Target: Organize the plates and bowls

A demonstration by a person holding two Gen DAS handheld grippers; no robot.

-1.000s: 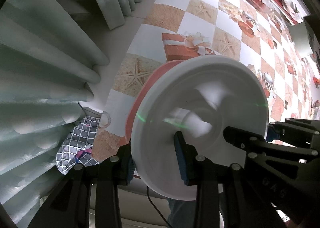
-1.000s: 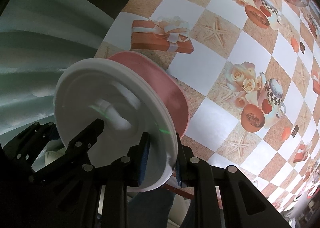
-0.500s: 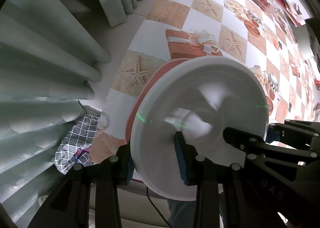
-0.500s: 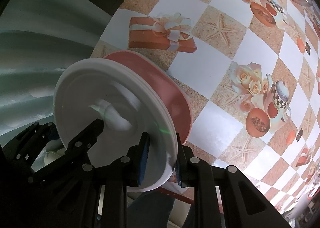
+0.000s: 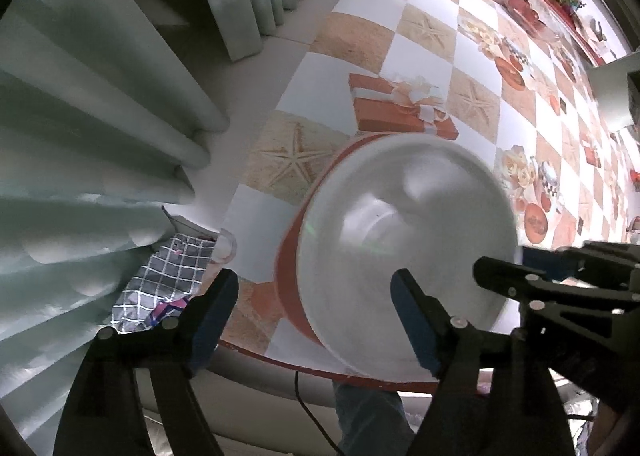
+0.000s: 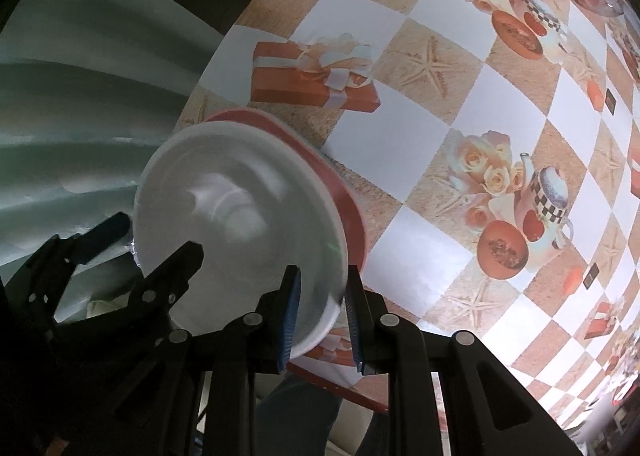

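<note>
Black tongs, blue pads, silver screws

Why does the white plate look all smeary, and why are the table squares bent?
Left wrist view: the white plate is blurred, probably because it is moving, with a pale glare patch near its top; the checked tablecloth curves from the fisheye lens. Right wrist view: the plate's middle is smeared too, while the tablecloth pictures stay sharp but bent.

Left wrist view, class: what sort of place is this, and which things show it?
Probably a home dining area: a table under a checked printed tablecloth, pale pleated curtains beside it, and a white round plate on a red one.
</note>
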